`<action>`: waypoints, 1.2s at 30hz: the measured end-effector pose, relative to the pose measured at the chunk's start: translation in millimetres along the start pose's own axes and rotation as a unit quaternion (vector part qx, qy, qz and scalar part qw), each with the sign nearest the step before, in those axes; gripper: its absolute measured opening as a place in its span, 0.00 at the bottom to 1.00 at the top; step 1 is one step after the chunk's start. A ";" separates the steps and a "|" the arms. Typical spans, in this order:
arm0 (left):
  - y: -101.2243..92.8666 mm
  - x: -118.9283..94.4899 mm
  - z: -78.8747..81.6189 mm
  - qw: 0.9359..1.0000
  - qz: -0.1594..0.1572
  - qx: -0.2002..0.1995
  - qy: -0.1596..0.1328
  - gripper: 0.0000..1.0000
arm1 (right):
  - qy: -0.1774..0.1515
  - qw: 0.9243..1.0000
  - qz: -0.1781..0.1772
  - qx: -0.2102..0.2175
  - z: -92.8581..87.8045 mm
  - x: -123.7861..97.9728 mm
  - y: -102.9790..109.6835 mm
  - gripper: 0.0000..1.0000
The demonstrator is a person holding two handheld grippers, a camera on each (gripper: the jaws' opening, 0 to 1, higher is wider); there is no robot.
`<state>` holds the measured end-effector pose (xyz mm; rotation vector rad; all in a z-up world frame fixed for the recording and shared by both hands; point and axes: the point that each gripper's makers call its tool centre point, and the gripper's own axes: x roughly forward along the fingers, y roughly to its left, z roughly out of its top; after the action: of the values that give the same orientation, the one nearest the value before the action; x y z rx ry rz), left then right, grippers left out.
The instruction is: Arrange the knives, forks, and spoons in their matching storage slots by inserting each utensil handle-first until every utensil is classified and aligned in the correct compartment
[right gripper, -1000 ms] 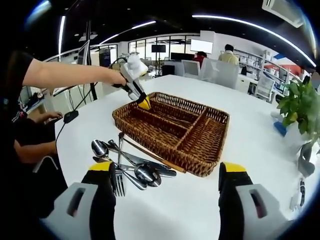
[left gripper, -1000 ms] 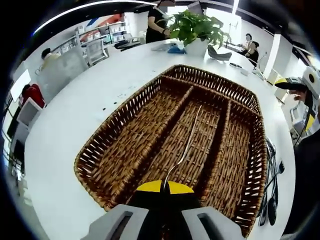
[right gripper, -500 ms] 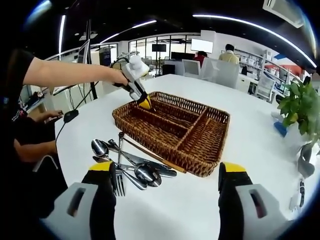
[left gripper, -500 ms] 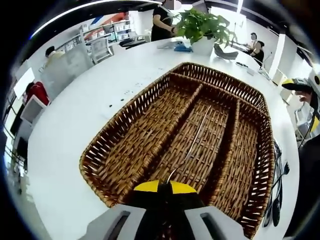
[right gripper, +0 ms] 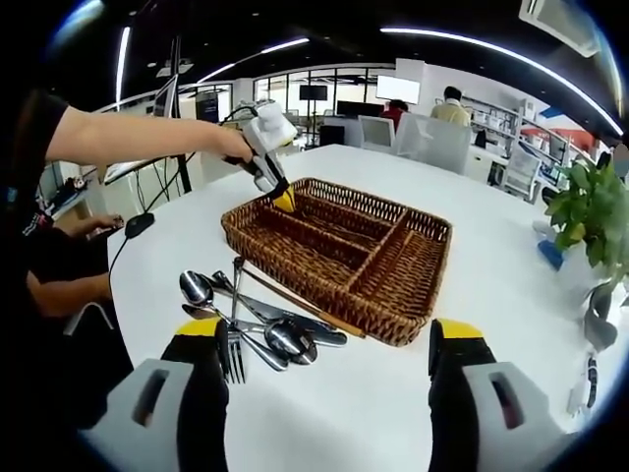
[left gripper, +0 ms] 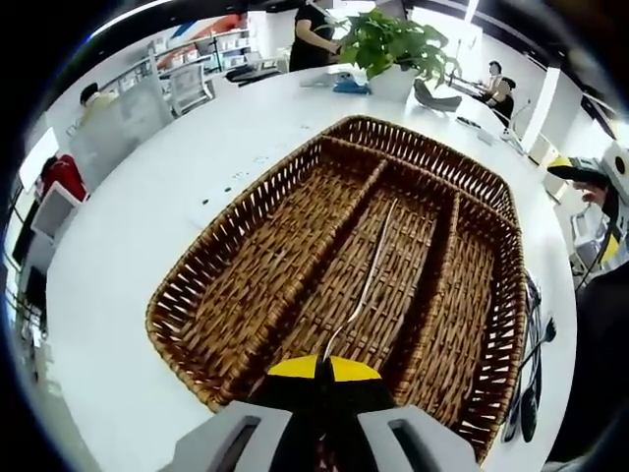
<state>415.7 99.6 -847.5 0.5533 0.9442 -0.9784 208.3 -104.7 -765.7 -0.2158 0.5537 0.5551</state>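
white office table (right gripper: 511,285), wicker tray (left gripper: 295,265) mid-frame; left gripper (left gripper: 324,372) clenches a fork (left gripper: 366,280); right gripper (right gripper: 324,379) released above loose cutlery (right gripper: 251,329).

From my remote station I see a broad white surface (right gripper: 491,246) curving away through an open office. On it sits a wicker tray (right gripper: 339,258) divided into long compartments, and just beside its near long side lies a loose heap of cutlery (right gripper: 246,324): spoons, a fork and a knife, overlapping one another. In the left gripper view the same tray (left gripper: 236,256) fills the middle of the surface (left gripper: 147,197), with the cutlery (left gripper: 531,374) dark along its right edge. At the far end stands a potted plant (left gripper: 388,49) in a white pot, with a small blue item (left gripper: 346,86) just beside it. A few dark specks (left gripper: 231,187) dot the top left of the tray.
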 end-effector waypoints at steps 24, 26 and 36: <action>17.6 -3.5 6.5 0.998 0.048 0.032 -0.002 0.08 | 0.007 1.000 -0.002 0.000 -4.5 -0.4 -0.4 0.84; 16.3 -4.8 7.4 0.998 0.052 0.039 -0.001 0.09 | 0.005 1.000 0.000 -0.001 -3.7 -0.1 1.0 0.84; 11.3 -22.5 23.1 0.997 0.057 0.039 -0.031 0.13 | -0.010 1.000 -0.001 -0.001 4.5 -0.9 2.6 0.86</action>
<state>430.1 97.4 -816.6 0.6321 0.8124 -0.9280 208.2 -101.4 -761.5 -0.2118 0.5346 0.5559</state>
